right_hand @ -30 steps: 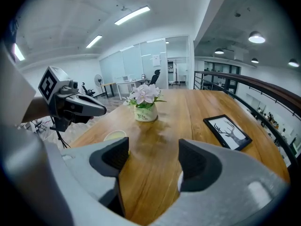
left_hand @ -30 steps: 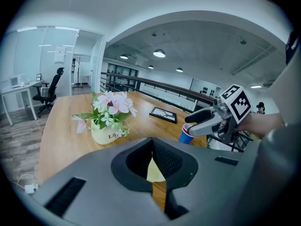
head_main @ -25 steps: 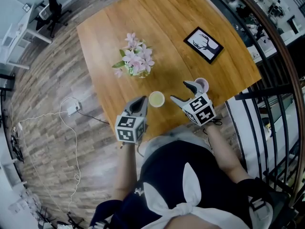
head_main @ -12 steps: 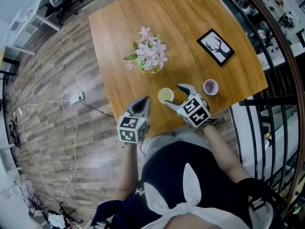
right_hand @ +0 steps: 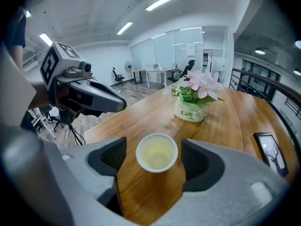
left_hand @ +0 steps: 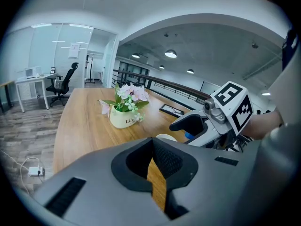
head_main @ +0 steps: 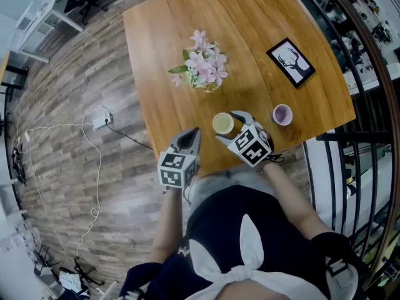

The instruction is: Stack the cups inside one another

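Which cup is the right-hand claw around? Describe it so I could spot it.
Look along the near edge of the wooden table, in front of the flower pot. The cup stands between the jaws of the right claw, which have just been opening; it is pale yellow, whereas the purple cup stands to its right.

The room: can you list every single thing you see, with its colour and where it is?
table: one, brown wood, centre.
cups: two; yellow cup near the table's front edge, purple cup to its right.
flower pot: one, pink flowers, mid-table.
picture frame: one, black, table's right side.
power strip with cable: one, white, on the floor, left.
office chair: one, black, far back by a white desk.
railing: one, dark, right.
left gripper: grey, jaws together, empty, over the table's front edge.
right gripper: grey, jaws just been opening, yellow cup between them, not gripped.
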`<state>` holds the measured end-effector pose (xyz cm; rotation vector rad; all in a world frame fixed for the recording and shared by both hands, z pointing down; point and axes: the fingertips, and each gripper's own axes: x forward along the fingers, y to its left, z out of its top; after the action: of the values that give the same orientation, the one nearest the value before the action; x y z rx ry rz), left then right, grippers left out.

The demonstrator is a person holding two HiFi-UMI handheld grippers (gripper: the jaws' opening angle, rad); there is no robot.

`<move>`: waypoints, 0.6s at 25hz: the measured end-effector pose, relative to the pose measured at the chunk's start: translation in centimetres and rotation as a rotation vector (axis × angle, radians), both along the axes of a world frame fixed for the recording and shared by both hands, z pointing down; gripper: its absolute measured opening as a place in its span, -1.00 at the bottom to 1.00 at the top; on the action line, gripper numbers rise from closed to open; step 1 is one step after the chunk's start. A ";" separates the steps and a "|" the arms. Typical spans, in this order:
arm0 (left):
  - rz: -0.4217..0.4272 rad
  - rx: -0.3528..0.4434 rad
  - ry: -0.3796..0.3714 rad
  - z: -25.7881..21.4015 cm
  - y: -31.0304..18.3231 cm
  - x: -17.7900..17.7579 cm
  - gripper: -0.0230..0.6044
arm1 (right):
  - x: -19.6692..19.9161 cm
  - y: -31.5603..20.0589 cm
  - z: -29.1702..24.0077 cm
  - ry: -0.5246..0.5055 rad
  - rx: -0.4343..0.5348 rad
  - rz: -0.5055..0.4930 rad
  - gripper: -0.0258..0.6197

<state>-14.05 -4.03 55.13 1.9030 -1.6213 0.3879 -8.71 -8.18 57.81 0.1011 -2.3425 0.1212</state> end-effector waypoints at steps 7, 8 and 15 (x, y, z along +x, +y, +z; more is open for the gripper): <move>-0.001 -0.011 0.008 0.8 0.4 0.1 -0.87 | 0.1 0.1 2.1 0.056 0.014 -0.019 0.20; 0.004 -0.020 0.013 0.9 0.5 0.3 -0.87 | 0.1 0.1 2.3 0.063 0.017 -0.021 0.20; 0.009 -0.040 0.023 1.4 0.5 0.4 -0.87 | -0.2 0.1 3.7 0.096 0.027 -0.044 0.20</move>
<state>-13.66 -3.49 56.54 1.8790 -1.5794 0.3972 -8.87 -8.05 61.52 0.0676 -2.2490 0.0619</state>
